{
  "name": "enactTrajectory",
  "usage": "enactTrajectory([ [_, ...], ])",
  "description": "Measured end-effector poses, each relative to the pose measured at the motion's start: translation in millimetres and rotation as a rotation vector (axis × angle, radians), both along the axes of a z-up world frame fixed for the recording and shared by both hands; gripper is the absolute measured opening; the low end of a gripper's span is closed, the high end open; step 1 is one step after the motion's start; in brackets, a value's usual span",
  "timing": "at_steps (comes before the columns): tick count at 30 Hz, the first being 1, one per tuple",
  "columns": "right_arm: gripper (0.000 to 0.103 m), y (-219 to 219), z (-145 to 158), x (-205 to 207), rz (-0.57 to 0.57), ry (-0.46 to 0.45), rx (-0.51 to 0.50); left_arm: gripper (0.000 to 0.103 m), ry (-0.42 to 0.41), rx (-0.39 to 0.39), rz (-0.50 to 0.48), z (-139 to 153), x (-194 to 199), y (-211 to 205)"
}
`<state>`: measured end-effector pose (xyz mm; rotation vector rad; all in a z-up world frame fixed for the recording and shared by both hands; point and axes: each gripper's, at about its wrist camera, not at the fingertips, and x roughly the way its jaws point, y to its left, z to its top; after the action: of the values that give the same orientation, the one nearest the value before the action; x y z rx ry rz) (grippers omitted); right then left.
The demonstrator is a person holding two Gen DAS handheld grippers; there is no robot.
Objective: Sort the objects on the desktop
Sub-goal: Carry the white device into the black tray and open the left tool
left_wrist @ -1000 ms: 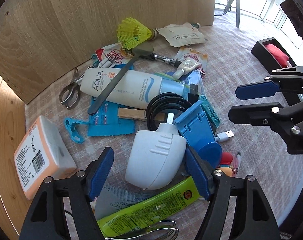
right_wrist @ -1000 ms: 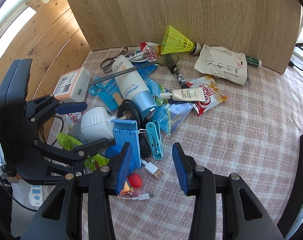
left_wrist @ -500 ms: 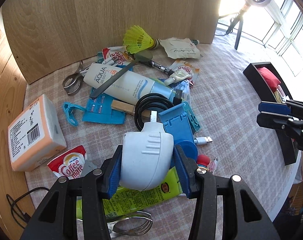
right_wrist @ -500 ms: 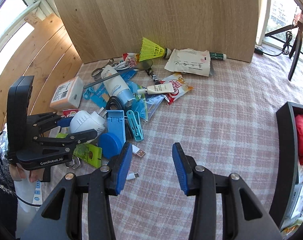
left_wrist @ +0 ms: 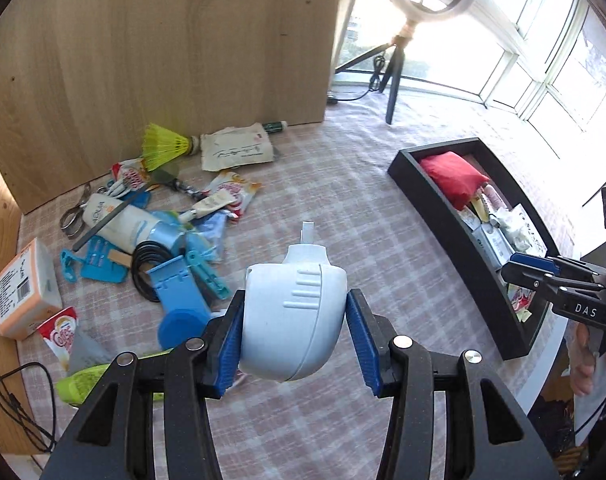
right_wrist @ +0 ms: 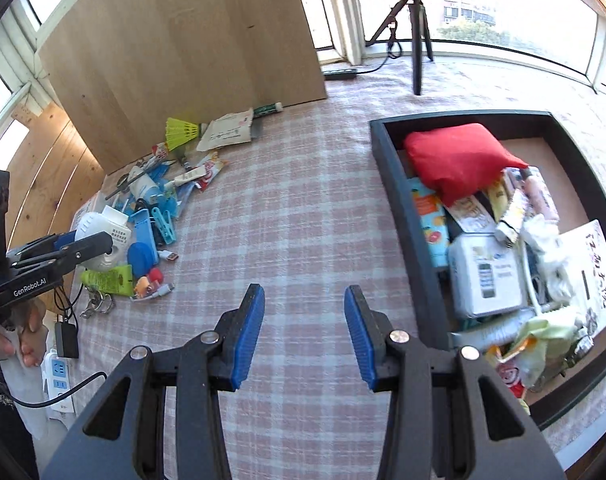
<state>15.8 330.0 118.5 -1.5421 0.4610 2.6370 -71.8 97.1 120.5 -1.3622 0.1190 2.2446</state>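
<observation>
My left gripper (left_wrist: 295,312) is shut on a white rounded plastic device (left_wrist: 293,320) with a small prong at its tip, and holds it above the checked cloth, clear of the pile. The right wrist view shows the same device (right_wrist: 97,226) between the left gripper's fingers (right_wrist: 99,242) at the left edge. The pile of small objects (left_wrist: 163,220) lies at the left by the wooden board. My right gripper (right_wrist: 303,300) hangs open and empty over bare cloth, just left of the black tray (right_wrist: 399,200). The tray holds a red pouch (right_wrist: 459,156) and several packets.
A wooden board (left_wrist: 163,40) stands behind the pile, and a tripod (left_wrist: 395,72) with a ring light stands at the back. An orange box (left_wrist: 23,292) lies at the far left. A power strip (right_wrist: 59,376) and cables hang off the table's left edge.
My left gripper closed on the white device and lifted it up and to the right, off the pile. My right gripper swung right from the pile to beside the black tray, staying open.
</observation>
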Motion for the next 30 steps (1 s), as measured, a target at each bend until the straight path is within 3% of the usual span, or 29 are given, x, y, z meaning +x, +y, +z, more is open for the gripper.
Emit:
enactTrajectory([
  [12,0.041,169,3,66,-0.103,-0.012,0.048,0.046,0.011,0.059,-0.130,18,30,240],
  [18,0.041,240,6,88,-0.144,-0.012,0.054,0.046,-0.012,0.047,-0.172,7,25,345],
  [25,0.041,284,3,96,-0.167,-0.011,0.043,0.046,-0.049,-0.008,-0.181,-18,15,413],
  [30,0.043,293,2,89,-0.151,-0.009,0.025,0.047,-0.035,-0.005,-0.131,-10,9,408],
])
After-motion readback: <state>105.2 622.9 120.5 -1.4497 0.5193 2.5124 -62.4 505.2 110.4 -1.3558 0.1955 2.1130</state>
